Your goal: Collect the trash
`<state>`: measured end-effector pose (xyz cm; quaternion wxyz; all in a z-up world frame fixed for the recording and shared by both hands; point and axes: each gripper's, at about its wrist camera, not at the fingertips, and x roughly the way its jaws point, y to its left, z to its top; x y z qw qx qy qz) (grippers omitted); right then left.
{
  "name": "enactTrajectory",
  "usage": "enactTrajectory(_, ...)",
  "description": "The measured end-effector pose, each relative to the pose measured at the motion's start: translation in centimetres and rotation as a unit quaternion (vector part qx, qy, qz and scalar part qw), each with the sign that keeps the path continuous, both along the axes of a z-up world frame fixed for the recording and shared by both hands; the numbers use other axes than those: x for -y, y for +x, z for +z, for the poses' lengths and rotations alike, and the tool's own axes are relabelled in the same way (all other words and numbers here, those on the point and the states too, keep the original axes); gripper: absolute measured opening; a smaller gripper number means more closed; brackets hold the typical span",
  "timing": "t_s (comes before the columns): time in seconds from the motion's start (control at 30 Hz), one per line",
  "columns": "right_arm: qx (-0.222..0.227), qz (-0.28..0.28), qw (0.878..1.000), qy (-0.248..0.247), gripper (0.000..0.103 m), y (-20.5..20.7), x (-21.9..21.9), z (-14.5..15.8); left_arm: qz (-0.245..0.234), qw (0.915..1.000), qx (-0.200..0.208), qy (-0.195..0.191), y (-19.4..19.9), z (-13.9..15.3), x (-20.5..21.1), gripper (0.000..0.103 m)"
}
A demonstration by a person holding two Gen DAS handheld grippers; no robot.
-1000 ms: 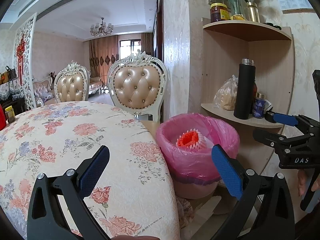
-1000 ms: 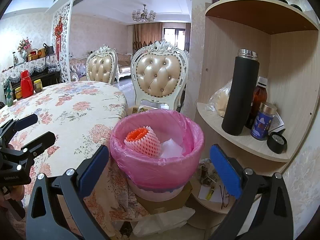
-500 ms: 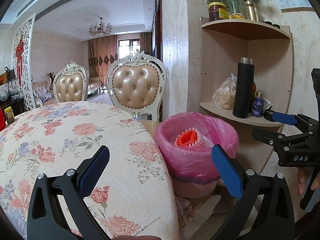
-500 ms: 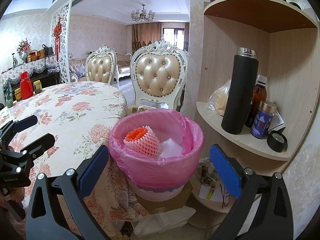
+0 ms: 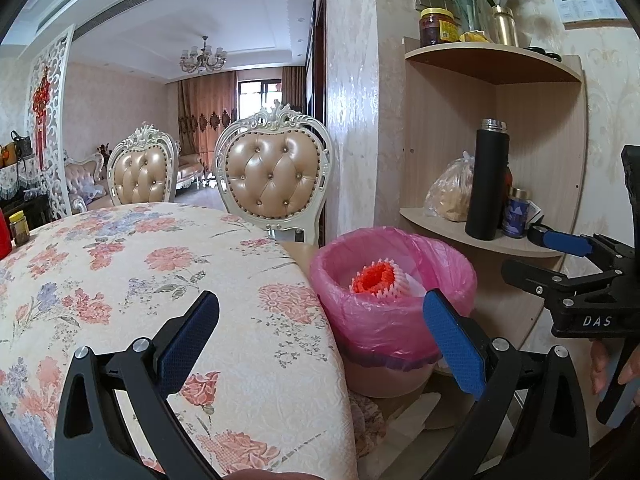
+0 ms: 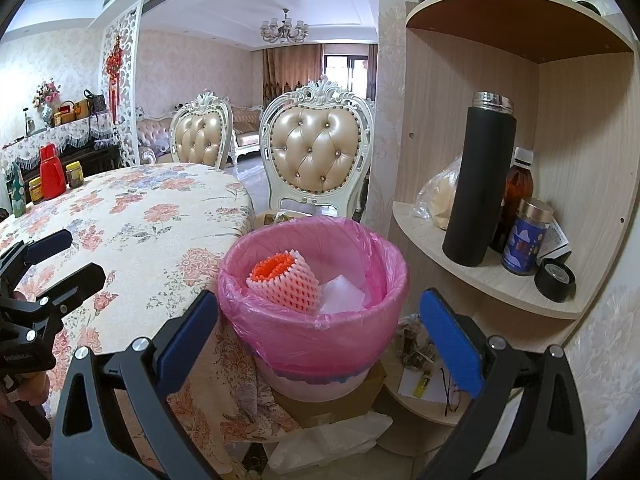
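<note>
A bin lined with a pink bag [image 6: 320, 332] stands on a cardboard box beside the table; it also shows in the left wrist view [image 5: 384, 328]. Inside lie an orange and white foam fruit net [image 6: 288, 280] and a white scrap [image 6: 344, 296]. The net shows in the left wrist view [image 5: 380, 280] too. My right gripper [image 6: 320, 344] is open and empty, just in front of the bin. My left gripper [image 5: 320, 344] is open and empty over the table edge, left of the bin. Each gripper appears in the other's view: the right one [image 5: 560, 256], the left one [image 6: 60, 256].
The floral table [image 5: 120, 264] fills the left. Two tufted chairs [image 6: 316, 148] stand behind it. A corner shelf [image 6: 488, 280] on the right holds a black flask [image 6: 480, 184], bottles, a bag and a tape roll. A red jug and jars [image 6: 52, 176] stand at the table's far end.
Both views have shifted only slightly. Both grippers stay open and empty, and the bin's contents are unchanged.
</note>
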<state>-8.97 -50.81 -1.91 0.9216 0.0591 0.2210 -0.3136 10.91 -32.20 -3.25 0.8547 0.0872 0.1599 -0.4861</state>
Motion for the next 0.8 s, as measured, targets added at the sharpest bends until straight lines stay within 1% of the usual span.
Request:
enactTrajectory(0.33,-0.001,0.001,1.000,0.002,0.098,0.09,-0.16,-0.33,-0.019,0.9998,-0.010,0.000,0.01,0.02,0.01,0.096)
enactTrajectory(0.57,0.000,0.001,1.000,0.003,0.098,0.09,-0.20,-0.41,-0.024,0.9997,0.001,0.005,-0.42,-0.12,0.21,0.096)
enactTrajectory(0.8,0.001,0.002,1.000,0.003,0.098,0.15,-0.31,-0.36,-0.021,0.9997,-0.009,0.007,-0.04,-0.18,0.42,0.096)
